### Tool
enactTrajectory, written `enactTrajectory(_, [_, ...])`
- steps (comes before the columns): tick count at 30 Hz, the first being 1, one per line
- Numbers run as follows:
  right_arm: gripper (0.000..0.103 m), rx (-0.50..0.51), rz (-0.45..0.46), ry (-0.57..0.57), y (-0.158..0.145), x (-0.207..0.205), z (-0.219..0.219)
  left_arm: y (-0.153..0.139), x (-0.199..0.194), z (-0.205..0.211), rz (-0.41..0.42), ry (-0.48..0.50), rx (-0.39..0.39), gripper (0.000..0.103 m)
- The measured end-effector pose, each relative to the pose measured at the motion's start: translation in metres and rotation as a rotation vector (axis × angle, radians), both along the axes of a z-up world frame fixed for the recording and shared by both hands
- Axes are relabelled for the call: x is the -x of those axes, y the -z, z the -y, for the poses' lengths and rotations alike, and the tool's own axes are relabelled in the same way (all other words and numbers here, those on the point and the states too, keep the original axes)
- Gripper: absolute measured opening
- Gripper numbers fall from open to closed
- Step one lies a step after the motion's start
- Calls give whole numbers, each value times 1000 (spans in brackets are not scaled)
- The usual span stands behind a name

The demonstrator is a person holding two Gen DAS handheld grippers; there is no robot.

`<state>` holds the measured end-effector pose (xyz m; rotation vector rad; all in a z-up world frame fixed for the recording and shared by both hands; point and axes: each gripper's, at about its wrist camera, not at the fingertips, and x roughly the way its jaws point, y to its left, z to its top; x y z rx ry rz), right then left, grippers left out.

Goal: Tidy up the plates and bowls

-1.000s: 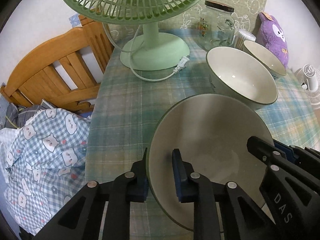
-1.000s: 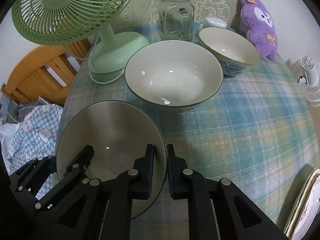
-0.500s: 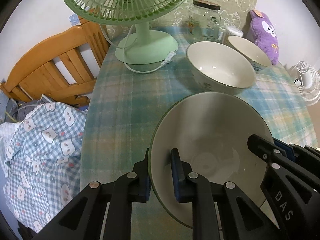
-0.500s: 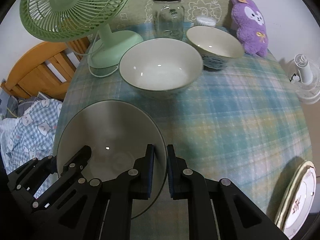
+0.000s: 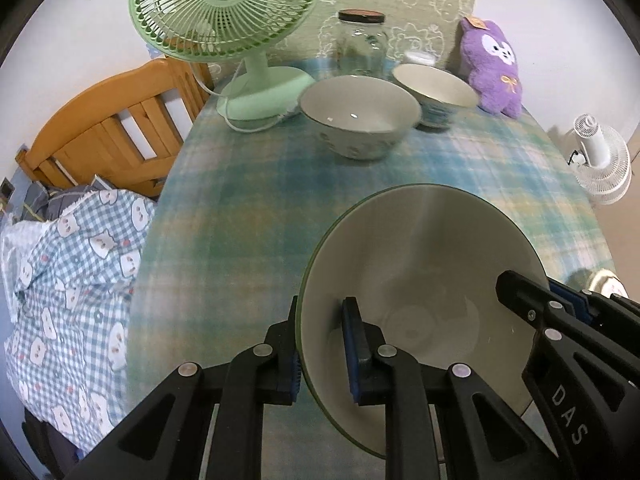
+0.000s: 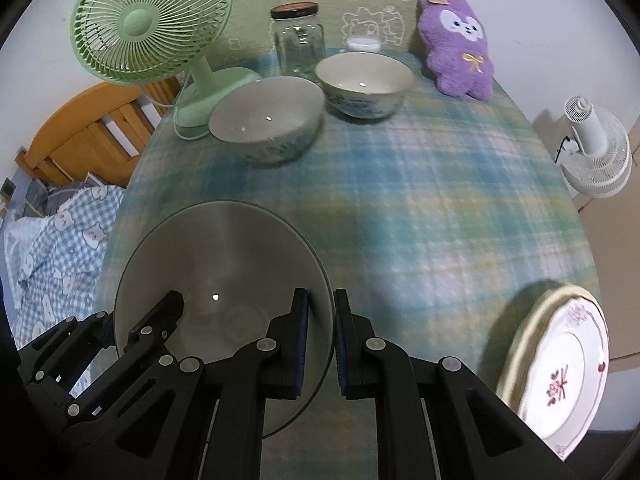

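A large pale bowl (image 5: 424, 264) with a thin green rim hangs tilted above the near part of the plaid table. My left gripper (image 5: 322, 354) is shut on its left rim, and my right gripper (image 6: 321, 340) is shut on its right rim (image 6: 326, 308); each gripper shows in the other's view. Far back on the table stand a second large bowl (image 6: 266, 124) and a smaller blue-patterned bowl (image 6: 364, 82), side by side. A stack of flowered plates (image 6: 560, 364) lies at the table's near right edge.
A green desk fan (image 5: 224, 12) with its cord, a glass jar (image 5: 362, 46) and a purple plush toy (image 5: 494, 66) line the back of the table (image 6: 420, 184). A wooden bed frame (image 5: 104, 128) and checked bedding (image 5: 68, 280) lie left; a white fan (image 6: 596, 148) stands on the floor right.
Both grippers have pulled back and slightly up with the bowl held between them. The two far bowls, fan and jar look smaller and farther away, and the plates have come into view at right.
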<state>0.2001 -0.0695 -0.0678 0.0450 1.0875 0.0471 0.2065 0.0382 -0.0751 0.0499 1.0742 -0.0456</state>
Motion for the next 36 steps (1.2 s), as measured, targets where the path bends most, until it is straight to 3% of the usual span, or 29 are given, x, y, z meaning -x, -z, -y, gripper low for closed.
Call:
enactTrajectory(17, [15, 27, -13, -2, 16, 66, 69, 17, 62, 63, -20, 6, 9, 15])
enactTrajectory(30, [15, 11, -46, 3, 37, 76, 83, 32, 74, 73, -30, -10, 1, 15])
enactTrajectory(31, [15, 5, -51, 7, 38, 76, 83, 32, 74, 73, -33, -15, 6, 17])
enactTrajectory(33, [15, -14, -59, 14, 37, 76, 84, 33, 72, 73, -53, -9, 32, 34])
enactTrajectory(35, [16, -24, -65, 12, 36, 75, 86, 33, 72, 72, -66, -8, 48, 39])
enactTrajectory(36, [16, -17, -64, 2, 35, 74, 86, 31, 72, 72, -64, -12, 48, 48])
